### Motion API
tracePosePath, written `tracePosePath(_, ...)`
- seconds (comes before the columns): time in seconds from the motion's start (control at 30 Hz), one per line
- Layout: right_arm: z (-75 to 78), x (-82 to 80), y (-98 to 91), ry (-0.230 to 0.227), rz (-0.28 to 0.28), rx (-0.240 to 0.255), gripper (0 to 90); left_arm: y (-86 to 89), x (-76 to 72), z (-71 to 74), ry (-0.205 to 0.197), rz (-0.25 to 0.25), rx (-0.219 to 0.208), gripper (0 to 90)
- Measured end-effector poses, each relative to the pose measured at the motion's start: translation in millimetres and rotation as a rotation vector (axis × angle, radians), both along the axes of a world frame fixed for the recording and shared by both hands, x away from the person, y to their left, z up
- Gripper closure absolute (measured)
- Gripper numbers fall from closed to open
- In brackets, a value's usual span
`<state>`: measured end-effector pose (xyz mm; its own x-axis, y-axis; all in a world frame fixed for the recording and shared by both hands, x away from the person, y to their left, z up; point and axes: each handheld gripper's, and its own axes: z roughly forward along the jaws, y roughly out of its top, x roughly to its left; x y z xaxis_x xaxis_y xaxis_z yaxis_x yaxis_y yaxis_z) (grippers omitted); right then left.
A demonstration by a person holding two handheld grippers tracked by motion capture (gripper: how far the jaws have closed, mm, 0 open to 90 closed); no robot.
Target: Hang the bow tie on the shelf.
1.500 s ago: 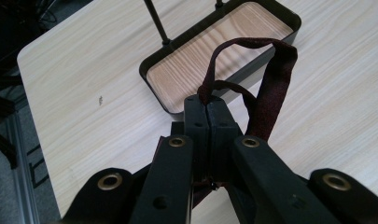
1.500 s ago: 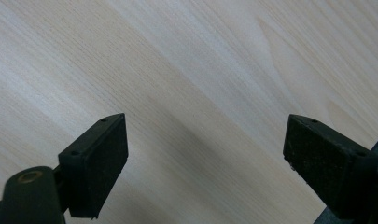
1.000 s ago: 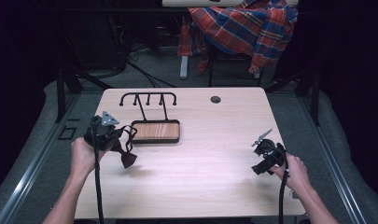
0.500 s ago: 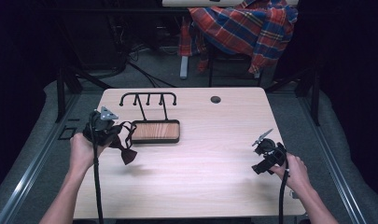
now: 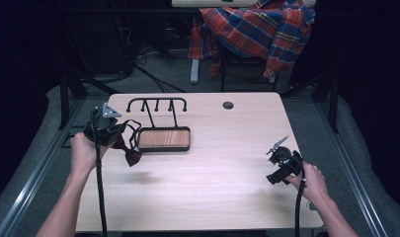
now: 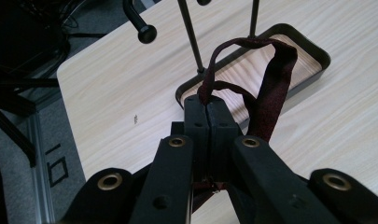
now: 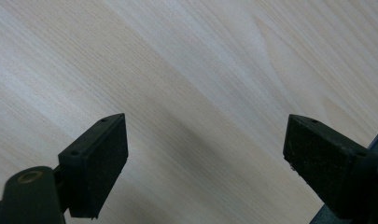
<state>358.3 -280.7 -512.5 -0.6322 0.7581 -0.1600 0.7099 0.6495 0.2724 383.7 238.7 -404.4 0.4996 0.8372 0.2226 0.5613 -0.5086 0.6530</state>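
Partly hidden: left gripper point(image 6: 208, 109) clamps dark strap point(image 6: 275, 74); right gripper point(image 7: 205, 163) gapes.

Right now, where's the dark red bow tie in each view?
High view: bow tie hangs from the left gripper, left of the wooden tray.
Left gripper view: its strap loops up from the shut fingers, at centre.
Right gripper view: not in it; bare table between open fingers.
Shared landmark: the tray with its hook rack.

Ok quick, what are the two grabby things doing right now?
Left gripper: jaws shut on the dark red bow tie, held above the table.
Right gripper: jaws wide open, holding nothing.
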Motion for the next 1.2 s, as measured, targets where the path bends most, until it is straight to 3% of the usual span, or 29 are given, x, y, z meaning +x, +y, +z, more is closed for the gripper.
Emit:
tracePosePath(0.3,-0.5,-0.3,0.7,0.0,-0.003,0.013,13.6,0.2,11.2,9.4,-0.011,0.019,-0.004,89.0)
tracePosePath(0.33,0.8,-0.1,0.6,0.001,0.003,-0.01,13.6,-0.3,12.4,11.3,-0.014,0.022,-0.003,89.0)
tracePosePath(0.37,-0.1,-0.5,0.9,-0.004,0.002,0.002,13.6,-0.5,13.8,13.6,-0.017,0.023,0.002,89.1)
tracePosePath(0.47,1.8,0.5,0.9,0.013,0.018,-0.021,13.6,-2.2,17.9,20.0,-0.026,0.028,0.006,89.0)
tracePosePath(0.57,-1.6,0.1,0.8,0.001,-0.003,0.021,13.6,-4.3,22.0,24.8,-0.031,0.03,0.021,89.0)
tracePosePath(0.63,-0.5,1.1,0.2,0.009,0.007,0.0,13.6,-5.6,25.0,26.5,-0.032,0.034,0.025,89.0)
tracePosePath(0.67,-2.8,-0.1,0.8,-0.009,-0.009,0.024,13.6,-5.8,26.8,27.4,-0.033,0.035,0.03,89.0)
tracePosePath(0.9,-1.0,0.1,-0.1,0.004,-0.001,0.009,13.6,-9.0,38.5,30.0,-0.027,0.044,0.057,89.0)
tracePosePath(1.2,-1.1,0.3,-0.2,0.005,0.0,0.01,13.6,-6.4,53.3,26.9,-0.015,0.08,0.06,89.0)
